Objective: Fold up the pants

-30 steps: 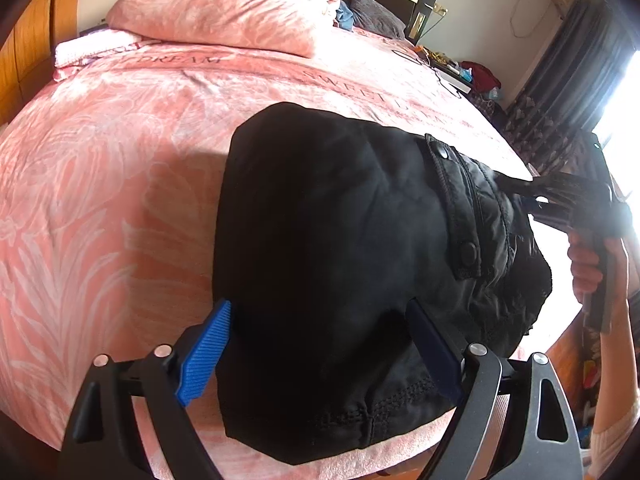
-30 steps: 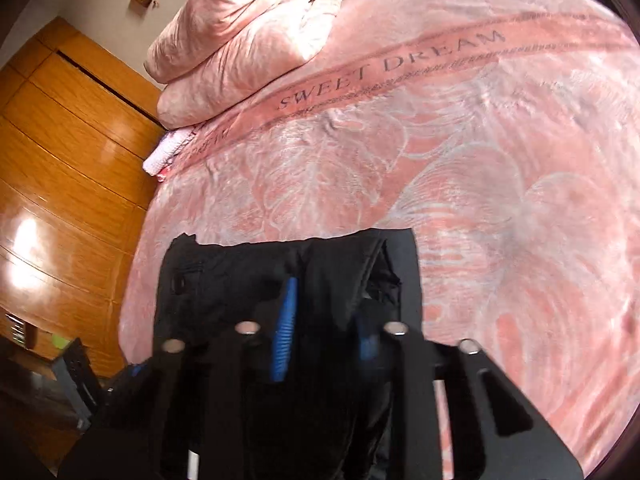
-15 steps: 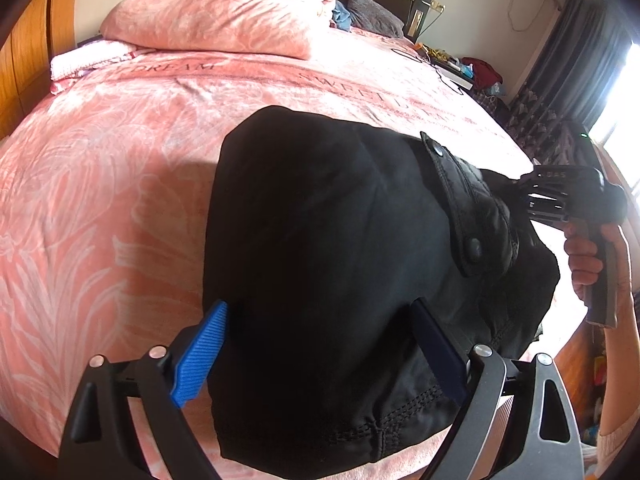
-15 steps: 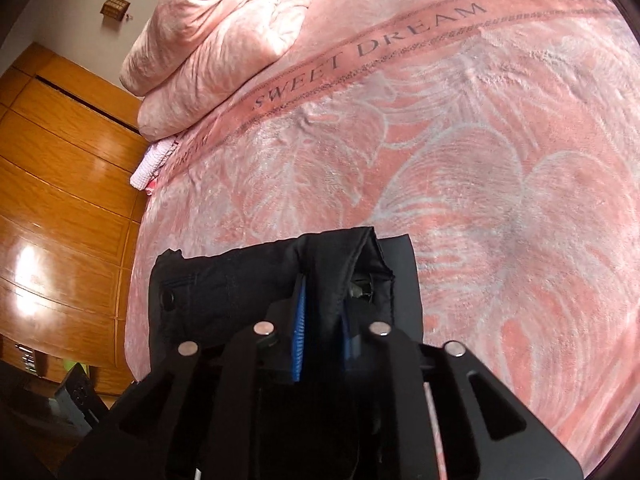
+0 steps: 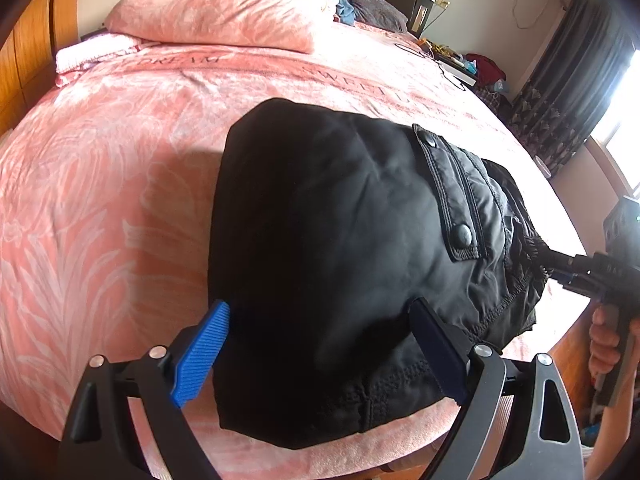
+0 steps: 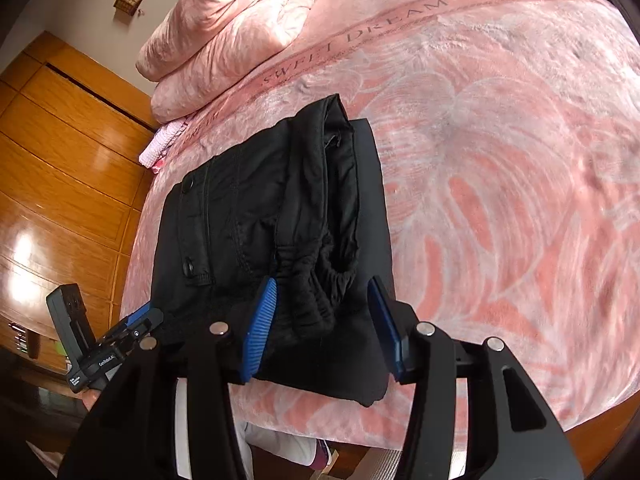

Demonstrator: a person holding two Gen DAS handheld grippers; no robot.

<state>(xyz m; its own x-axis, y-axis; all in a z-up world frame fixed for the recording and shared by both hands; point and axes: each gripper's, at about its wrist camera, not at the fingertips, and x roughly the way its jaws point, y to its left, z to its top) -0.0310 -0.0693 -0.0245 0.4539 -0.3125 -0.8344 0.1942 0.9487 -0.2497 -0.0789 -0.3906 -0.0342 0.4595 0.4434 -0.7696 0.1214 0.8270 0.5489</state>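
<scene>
- Jaws of the left gripper (image 5: 320, 354) stood wide apart, straddling the near edge of the folded black pants (image 5: 340, 248).
- Right gripper (image 6: 324, 322) had just been opening, the elastic waistband loose between its pads.
- Pants lay on the pink blanket (image 6: 500, 152); a rolled duvet (image 6: 228, 28) sat beyond.

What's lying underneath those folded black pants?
The black pants lie on a pink leaf-patterned blanket reading "SWEET DREAM", near the bed's edge. Whatever sits directly beneath the pants, and the bed under the blanket, is covered.
</scene>
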